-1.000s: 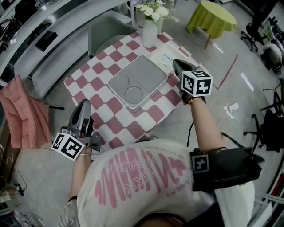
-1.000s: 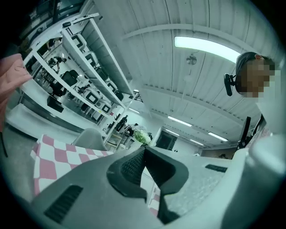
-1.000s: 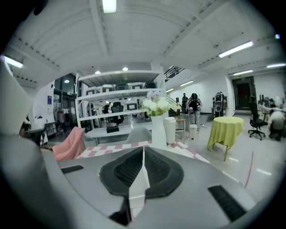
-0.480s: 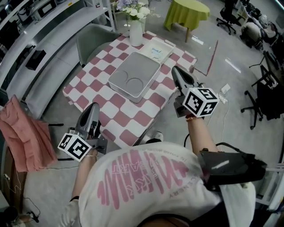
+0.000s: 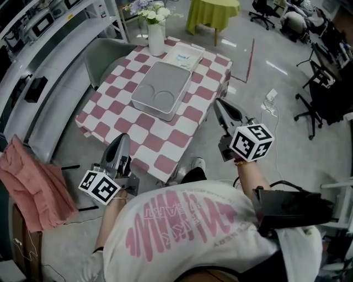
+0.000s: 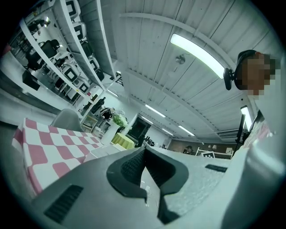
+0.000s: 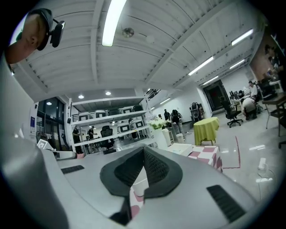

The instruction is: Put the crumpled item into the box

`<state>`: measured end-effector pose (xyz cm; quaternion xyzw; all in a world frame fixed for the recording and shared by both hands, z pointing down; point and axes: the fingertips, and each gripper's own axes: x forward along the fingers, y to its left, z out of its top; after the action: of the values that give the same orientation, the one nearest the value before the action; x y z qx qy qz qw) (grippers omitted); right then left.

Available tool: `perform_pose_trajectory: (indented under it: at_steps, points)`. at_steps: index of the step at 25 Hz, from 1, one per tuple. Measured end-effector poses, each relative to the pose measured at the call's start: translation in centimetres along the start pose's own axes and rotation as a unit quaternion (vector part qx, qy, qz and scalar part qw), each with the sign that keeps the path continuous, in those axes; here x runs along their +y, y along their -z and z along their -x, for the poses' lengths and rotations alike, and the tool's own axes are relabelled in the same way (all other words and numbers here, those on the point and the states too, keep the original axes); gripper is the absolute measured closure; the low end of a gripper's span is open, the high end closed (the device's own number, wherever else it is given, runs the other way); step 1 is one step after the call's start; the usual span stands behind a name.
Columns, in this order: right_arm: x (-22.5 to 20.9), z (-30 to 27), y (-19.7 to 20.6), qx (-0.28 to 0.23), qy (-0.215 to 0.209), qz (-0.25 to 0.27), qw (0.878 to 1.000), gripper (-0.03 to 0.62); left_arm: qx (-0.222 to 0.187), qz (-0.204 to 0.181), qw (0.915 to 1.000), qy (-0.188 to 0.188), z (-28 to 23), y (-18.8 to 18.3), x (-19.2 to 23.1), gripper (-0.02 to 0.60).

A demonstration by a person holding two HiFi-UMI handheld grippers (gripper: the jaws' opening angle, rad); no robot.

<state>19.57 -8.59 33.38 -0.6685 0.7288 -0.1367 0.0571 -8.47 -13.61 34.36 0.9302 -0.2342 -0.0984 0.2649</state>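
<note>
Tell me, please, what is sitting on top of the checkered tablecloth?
A grey tray, a white vase of flowers and a shallow white box. Anything beneath the tray is covered.

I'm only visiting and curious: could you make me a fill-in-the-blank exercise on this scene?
The table is covered in pink and ____ checks.
The small table beyond it is draped in ____.
The white vase holds ____.
The left gripper and right gripper both have their jaws ____, with nothing between them.
Missing words: white; green; flowers; shut.
</note>
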Motion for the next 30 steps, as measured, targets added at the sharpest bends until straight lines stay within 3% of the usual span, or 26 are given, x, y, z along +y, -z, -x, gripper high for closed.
perform_pose_trajectory:
  at_steps: [12, 19, 30]
  points:
    - [1.1, 2.9, 5.4, 0.051, 0.02, -0.009, 0.998, 0.588, 0.016, 0.03, 0.9994, -0.002, 2.5, 2.9, 0.9, 0.574]
    - [2.0, 3.7, 6.0, 0.069, 0.019, 0.025, 0.997, 0.588, 0.017, 0.035, 0.9992, -0.003, 3.5, 3.4, 0.3, 0.574]
    - [2.1, 5.1, 6.8, 0.08, 0.025, 0.007, 0.996, 0.588, 0.007, 0.037, 0.9993, -0.006, 4.7, 3.2, -0.4, 0.574]
